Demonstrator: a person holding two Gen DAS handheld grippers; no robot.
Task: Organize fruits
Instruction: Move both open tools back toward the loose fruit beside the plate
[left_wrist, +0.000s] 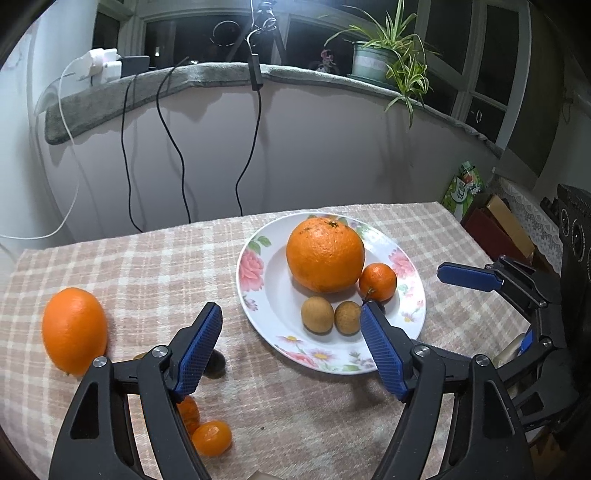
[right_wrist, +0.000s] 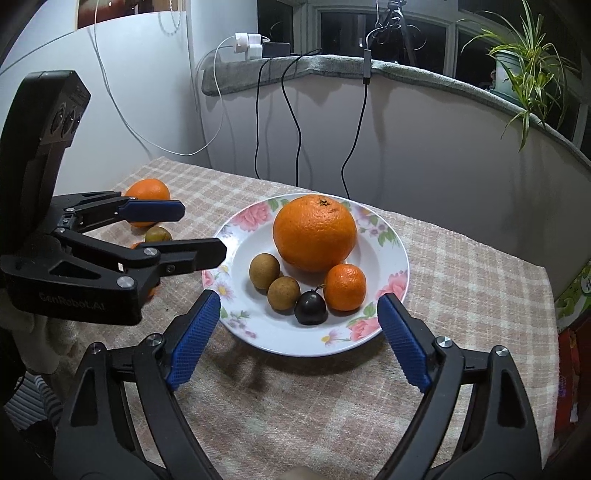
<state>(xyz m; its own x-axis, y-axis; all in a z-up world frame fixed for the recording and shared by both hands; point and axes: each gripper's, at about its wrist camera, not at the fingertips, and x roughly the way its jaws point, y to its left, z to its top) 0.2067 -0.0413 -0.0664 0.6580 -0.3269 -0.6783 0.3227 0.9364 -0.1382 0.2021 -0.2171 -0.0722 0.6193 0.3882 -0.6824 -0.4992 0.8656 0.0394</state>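
We hold both grippers spread, nothing between the blue pads. Our right gripper hovers at the near rim of the flowered plate, which carries a big orange, a small mandarin, two brown fruits and a dark plum. Our left gripper hangs just left of the plate. Farther left on the checked cloth lie another orange and a small mandarin.

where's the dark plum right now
In the right wrist view the dark plum lies on the flowered plate, at its near edge between a brown longan and the small tangerine.
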